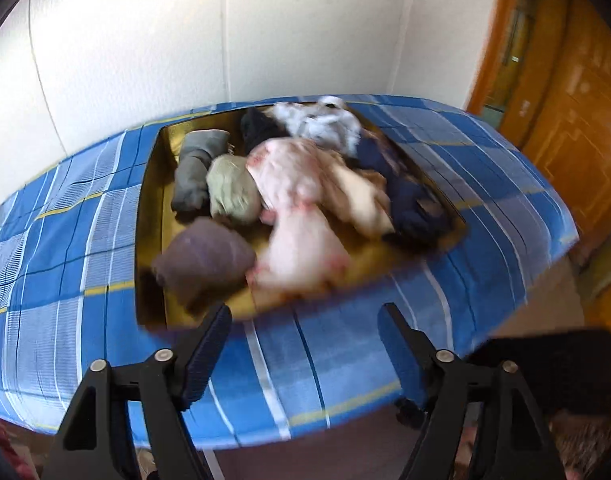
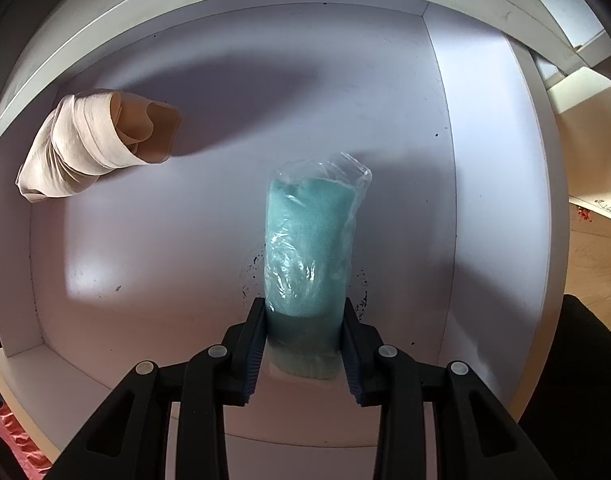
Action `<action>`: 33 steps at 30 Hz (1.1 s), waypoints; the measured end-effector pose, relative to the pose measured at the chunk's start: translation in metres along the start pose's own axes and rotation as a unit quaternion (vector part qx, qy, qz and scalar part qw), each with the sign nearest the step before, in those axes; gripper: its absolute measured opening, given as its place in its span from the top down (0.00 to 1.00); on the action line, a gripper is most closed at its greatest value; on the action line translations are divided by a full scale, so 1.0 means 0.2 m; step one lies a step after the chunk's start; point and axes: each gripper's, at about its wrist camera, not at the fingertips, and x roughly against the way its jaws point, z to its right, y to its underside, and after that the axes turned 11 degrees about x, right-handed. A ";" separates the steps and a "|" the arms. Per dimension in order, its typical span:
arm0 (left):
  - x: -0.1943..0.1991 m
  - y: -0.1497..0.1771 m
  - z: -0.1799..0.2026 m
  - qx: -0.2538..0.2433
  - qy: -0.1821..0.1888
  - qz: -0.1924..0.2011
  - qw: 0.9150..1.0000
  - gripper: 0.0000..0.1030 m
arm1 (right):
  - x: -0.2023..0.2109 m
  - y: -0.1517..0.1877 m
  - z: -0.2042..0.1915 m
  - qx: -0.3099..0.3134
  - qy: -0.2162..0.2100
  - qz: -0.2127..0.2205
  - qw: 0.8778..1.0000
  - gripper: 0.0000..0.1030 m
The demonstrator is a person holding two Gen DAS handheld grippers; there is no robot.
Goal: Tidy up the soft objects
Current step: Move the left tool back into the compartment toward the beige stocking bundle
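Observation:
In the left wrist view a gold tray (image 1: 153,184) on a blue plaid table holds several rolled and loose cloths: a mauve roll (image 1: 203,258), a grey roll (image 1: 193,172), a pale green roll (image 1: 231,192), a pink garment (image 1: 297,208), a navy cloth (image 1: 409,204). My left gripper (image 1: 305,322) hangs open before the tray's near edge, nothing between its fingers. In the right wrist view my right gripper (image 2: 304,322) is shut on a teal cloth roll in clear plastic (image 2: 311,240), pointing down into a white drawer (image 2: 185,240). A beige cloth roll (image 2: 93,144) lies at the drawer's upper left.
The plaid tablecloth (image 1: 345,360) covers the table, whose near edge sits just under my left fingers. A white wall stands behind the tray and a wooden door (image 1: 565,120) at the right. A dark chair part (image 1: 565,372) is at the lower right.

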 end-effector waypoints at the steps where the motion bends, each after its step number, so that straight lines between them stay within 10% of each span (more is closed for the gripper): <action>1: 0.01 0.05 0.02 -0.012 0.003 0.004 1.000 0.23 | 0.00 0.00 0.00 -0.001 0.000 0.000 1.000 0.66; 10: -0.21 0.64 0.14 -0.141 -0.017 -0.081 0.987 0.20 | 0.00 0.00 -0.05 0.004 0.005 0.000 1.000 0.66; 19: -0.81 0.99 0.14 -0.291 -0.130 -0.159 0.934 0.21 | 0.01 0.00 -0.05 0.003 0.003 -0.001 1.000 0.66; 29: -1.11 0.94 -0.01 -0.306 -0.167 -0.151 0.925 0.19 | 0.01 -0.02 -0.02 -0.001 -0.001 -0.002 1.000 0.66; 33: -1.20 0.95 -0.07 -0.282 -0.128 -0.203 0.929 0.15 | 0.01 -0.02 -0.02 0.000 -0.002 0.000 1.000 0.66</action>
